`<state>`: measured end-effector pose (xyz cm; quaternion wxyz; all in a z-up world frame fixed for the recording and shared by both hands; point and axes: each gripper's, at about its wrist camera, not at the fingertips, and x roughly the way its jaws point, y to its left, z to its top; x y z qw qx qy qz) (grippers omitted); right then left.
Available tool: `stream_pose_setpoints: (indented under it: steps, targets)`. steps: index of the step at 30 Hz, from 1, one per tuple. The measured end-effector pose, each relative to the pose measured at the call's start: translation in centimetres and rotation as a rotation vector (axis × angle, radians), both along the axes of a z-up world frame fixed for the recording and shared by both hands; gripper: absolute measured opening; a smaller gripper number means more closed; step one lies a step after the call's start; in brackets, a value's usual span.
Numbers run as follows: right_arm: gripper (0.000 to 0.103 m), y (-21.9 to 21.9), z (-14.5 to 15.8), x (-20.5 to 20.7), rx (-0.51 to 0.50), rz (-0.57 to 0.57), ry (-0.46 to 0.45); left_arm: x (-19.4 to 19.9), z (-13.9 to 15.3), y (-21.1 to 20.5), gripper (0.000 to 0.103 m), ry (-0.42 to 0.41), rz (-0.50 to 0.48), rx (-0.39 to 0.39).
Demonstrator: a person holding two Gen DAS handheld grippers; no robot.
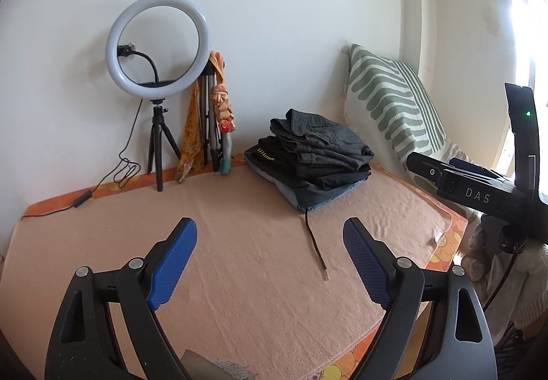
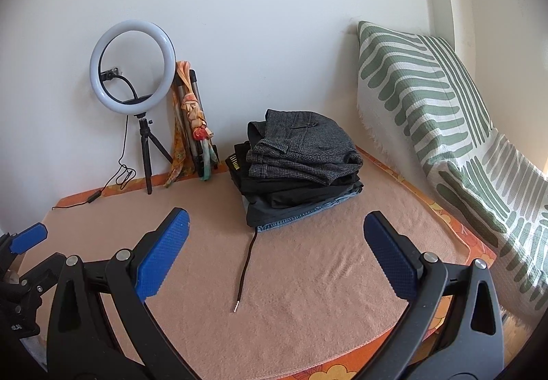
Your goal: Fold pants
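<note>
**Folded pants stacked at the back, both grippers empty**

A ring light [image 2: 132,66] on a tripod and a scarf [image 2: 186,126] stand against the wall; a striped pillow [image 2: 428,99] leans at the right. The stack of pants [image 2: 301,167] sits on the peach blanket [image 2: 308,277], a drawstring [image 2: 245,268] trailing forward. The left gripper [image 1: 270,263] and right gripper [image 2: 277,256] hover near the front edge, jaws spread wide, holding nothing.

We see a white ring light [image 1: 157,42] on a small black tripod [image 1: 158,147], standing against a plain white wall [image 1: 274,3]. Its black cable [image 1: 116,174] trails onto the peach blanket [image 1: 239,277]. Just beside it, a folded tripod [image 1: 207,119] draped with an orange patterned scarf [image 1: 222,113] leans on the wall. A green-and-white striped cushion [image 2: 428,99] rests to the right.
</note>
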<state>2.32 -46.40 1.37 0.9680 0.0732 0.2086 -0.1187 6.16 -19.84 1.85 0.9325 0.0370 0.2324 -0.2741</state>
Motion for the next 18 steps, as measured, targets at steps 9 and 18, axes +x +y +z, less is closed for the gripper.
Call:
stream_pose_setpoints:
  steps: [9,18]
  targets:
    - [0.103,0.01,-0.43,0.36,-0.007,-0.006,0.006,0.44,-0.23,0.12,0.088,0.021,0.009,-0.008]
    - [0.103,0.11,-0.45,0.1,-0.023,-0.013,-0.002,0.32,-0.36,0.03,0.09,0.016,0.012,0.003]
